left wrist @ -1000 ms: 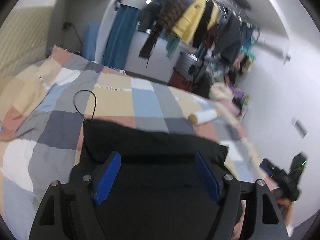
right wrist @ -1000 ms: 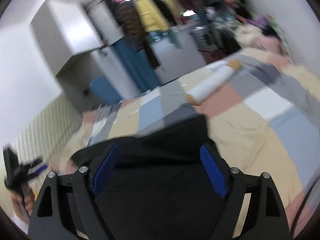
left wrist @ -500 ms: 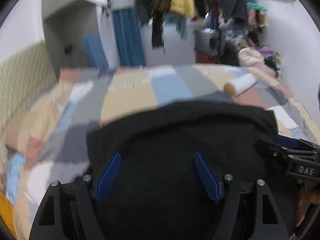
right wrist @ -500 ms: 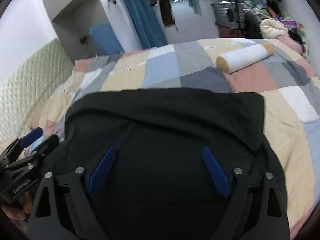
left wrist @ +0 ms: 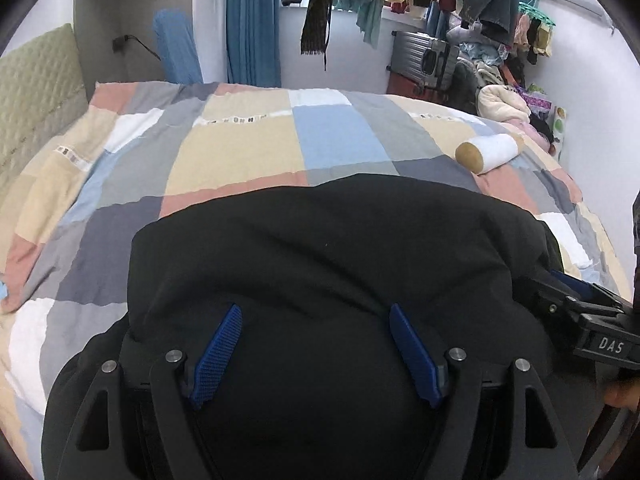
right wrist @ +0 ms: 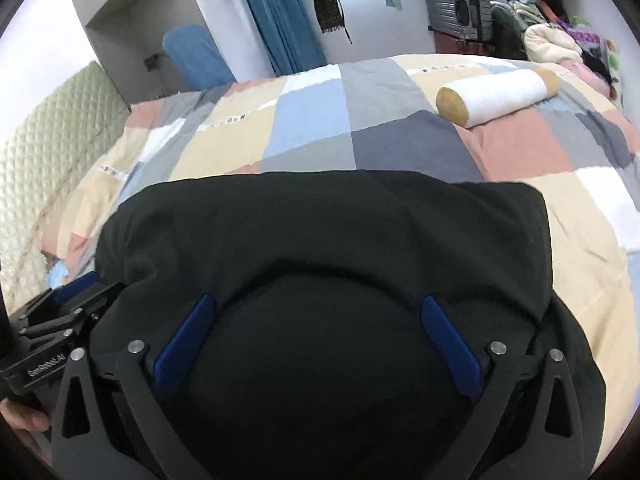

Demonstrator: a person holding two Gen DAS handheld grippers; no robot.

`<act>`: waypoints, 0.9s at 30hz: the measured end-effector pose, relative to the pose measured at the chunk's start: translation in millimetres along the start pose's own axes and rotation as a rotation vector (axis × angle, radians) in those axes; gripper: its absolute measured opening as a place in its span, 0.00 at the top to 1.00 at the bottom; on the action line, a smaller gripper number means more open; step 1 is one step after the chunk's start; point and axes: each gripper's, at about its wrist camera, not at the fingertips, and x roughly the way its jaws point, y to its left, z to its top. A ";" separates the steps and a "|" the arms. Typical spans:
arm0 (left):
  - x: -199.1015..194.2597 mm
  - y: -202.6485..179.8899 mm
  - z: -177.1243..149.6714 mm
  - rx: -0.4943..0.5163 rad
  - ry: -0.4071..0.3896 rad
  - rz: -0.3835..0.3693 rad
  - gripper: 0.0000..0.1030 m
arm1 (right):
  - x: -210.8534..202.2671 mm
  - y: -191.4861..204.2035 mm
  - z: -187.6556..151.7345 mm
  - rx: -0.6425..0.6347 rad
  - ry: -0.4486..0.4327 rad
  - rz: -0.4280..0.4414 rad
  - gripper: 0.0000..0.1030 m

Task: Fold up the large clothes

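Left wrist view: our grippers over a black garment (left wrist: 328,248) on the quilt (left wrist: 240,148).
Our left gripper (left wrist: 316,312) stands wide, gripping nothing; our right gripper (right wrist: 320,300) is opening, fabric bunched between its fingers.

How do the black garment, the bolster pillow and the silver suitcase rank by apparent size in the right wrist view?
1. black garment, nearest the camera, so enlarged
2. bolster pillow
3. silver suitcase, far off, so its true rank is unsure
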 end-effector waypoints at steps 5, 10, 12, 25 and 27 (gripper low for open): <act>21.2 9.3 6.5 -0.030 0.017 -0.012 0.26 | 22.5 6.5 8.8 -0.027 0.004 -0.024 0.00; 33.9 15.3 7.1 -0.055 0.020 -0.003 0.22 | 42.0 15.4 8.8 -0.078 0.007 -0.065 0.00; 34.8 13.2 5.3 -0.046 0.017 0.006 0.21 | 43.6 16.5 5.5 -0.090 0.003 -0.078 0.00; 2.1 34.3 -2.1 -0.074 -0.035 -0.026 0.22 | 3.2 2.2 -1.4 -0.084 -0.087 0.047 0.00; -9.3 36.7 -3.8 -0.054 -0.068 0.033 0.22 | -9.3 2.7 -2.4 -0.111 -0.120 0.024 0.00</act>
